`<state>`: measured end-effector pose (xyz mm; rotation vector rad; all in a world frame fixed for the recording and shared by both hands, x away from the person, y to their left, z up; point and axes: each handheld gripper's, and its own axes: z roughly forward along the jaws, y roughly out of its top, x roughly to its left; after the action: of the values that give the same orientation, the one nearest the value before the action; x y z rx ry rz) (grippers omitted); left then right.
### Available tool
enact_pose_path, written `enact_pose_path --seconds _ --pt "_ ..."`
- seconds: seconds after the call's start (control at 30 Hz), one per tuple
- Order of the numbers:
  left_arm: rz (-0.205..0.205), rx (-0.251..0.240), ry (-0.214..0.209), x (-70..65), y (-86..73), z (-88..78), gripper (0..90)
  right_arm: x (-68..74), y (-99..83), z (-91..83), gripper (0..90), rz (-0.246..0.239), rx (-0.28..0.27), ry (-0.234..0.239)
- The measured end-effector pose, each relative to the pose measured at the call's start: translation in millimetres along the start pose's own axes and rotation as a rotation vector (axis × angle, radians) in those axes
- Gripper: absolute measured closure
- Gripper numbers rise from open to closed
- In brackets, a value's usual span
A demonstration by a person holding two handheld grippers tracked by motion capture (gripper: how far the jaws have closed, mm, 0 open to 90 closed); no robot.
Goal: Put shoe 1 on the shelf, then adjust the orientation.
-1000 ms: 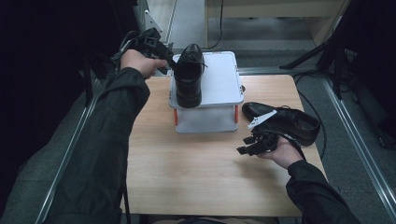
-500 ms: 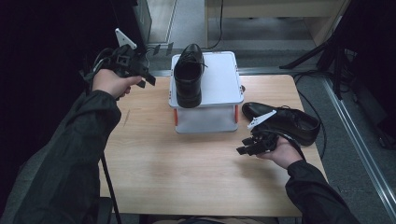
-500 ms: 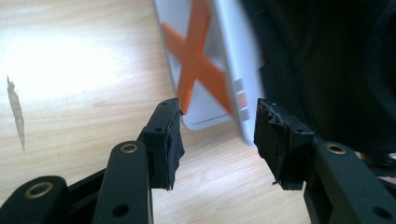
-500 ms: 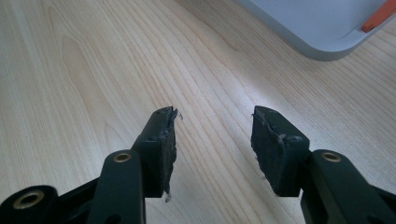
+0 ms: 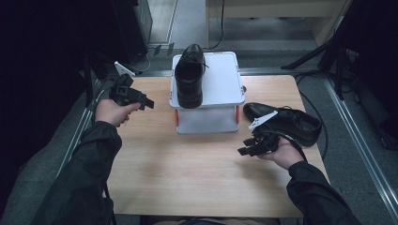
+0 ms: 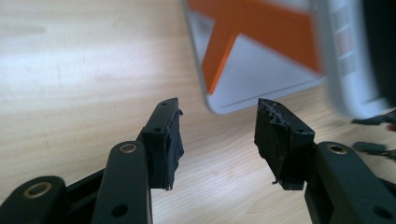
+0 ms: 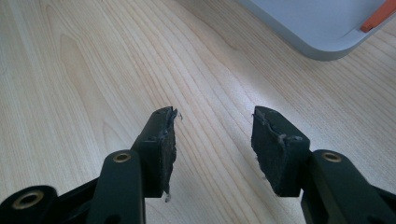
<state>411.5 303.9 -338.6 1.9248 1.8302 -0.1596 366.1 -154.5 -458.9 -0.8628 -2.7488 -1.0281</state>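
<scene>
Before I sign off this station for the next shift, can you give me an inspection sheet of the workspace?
Surface: wooden table, bare at the front.
Job's things: one black shoe on the white storage box; second shoe lies on the table, right of the box.
Clutter: nothing seen.
Grippers: left gripper open, empty, left of the box; right gripper open, empty, beside the second shoe.
Cables: cable off the right edge.
Surroundings: dark floor, metal rails.

Black shoe (image 5: 189,77) upright atop white box (image 5: 220,89); second shoe (image 5: 286,123) on table.
</scene>
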Motion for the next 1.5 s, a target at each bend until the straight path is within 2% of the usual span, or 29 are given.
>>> enact_pose_path --seconds 0.13,0.27,0.43,0.5,0.63,0.7,0.8,0.93,1.0,1.1,1.23,1.27,1.33,1.4,1.47,1.5 --pt "0.006 0.007 -0.026 6.7 -11.3 14.8 49.9 -0.5 0.2 0.2 50.2 0.0 0.0 0.0" --pt "0.02 -0.01 0.004 7.1 -23.0 25.0 48.5 -0.8 0.6 0.7 50.2 -0.006 0.001 -0.006" --pt "0.051 0.002 -0.047 3.4 -39.2 37.0 49.0 -2.7 0.9 0.9 50.2 0.005 0.003 -0.008" --pt "0.048 0.004 -0.065 2.2 -46.4 42.0 48.7 -4.4 0.7 0.6 50.4 0.008 -0.002 -0.008" --pt "0.068 0.017 -0.069 0.7 -58.9 52.3 48.3 -6.7 0.0 -1.1 51.5 0.013 -0.005 -0.009" --pt "0.075 0.005 -0.061 0.7 -64.1 55.4 48.3 -7.9 -0.6 -2.0 52.8 0.014 -0.009 -0.014" --pt "0.093 0.015 -0.039 -0.3 -68.8 60.0 48.2 -10.1 -1.1 -5.4 54.0 0.044 -0.022 -0.007" --pt "0.095 0.013 -0.049 -1.8 -74.0 62.9 48.0 -13.3 -2.5 -10.3 54.5 0.05 -0.025 -0.005" --pt "0.103 0.005 -0.055 -3.1 -77.0 64.4 48.1 -14.9 -3.4 -12.7 54.4 0.039 -0.017 -0.015" --pt "0.124 0.019 -0.051 -3.8 -80.0 68.3 48.2 -17.4 -4.9 -19.2 54.0 0.045 -0.029 -0.028" --pt "0.121 0.022 -0.067 -7.6 -82.5 72.9 48.2 -21.4 -6.4 -26.4 54.0 0.054 -0.034 -0.046" --pt "0.136 0.025 -0.066 -7.8 -82.7 73.2 48.1 -22.4 -6.4 -28.4 54.0 0.052 -0.035 -0.048" --pt "0.142 0.022 -0.069 -9.7 -83.5 74.2 48.0 -23.8 -5.7 -32.4 54.0 0.045 -0.019 -0.061" --pt "0.139 0.022 -0.072 -11.1 -84.3 75.7 47.9 -24.8 -5.4 -35.9 54.1 0.022 0.023 -0.069" --pt "0.149 0.024 -0.072 -10.5 -84.3 77.0 47.6 -27.0 -4.1 -41.4 54.2 0.022 0.057 -0.088" --pt "0.141 0.029 -0.077 -10.5 -84.4 77.8 47.4 -28.6 -3.2 -44.9 54.6 0.024 0.063 -0.09"
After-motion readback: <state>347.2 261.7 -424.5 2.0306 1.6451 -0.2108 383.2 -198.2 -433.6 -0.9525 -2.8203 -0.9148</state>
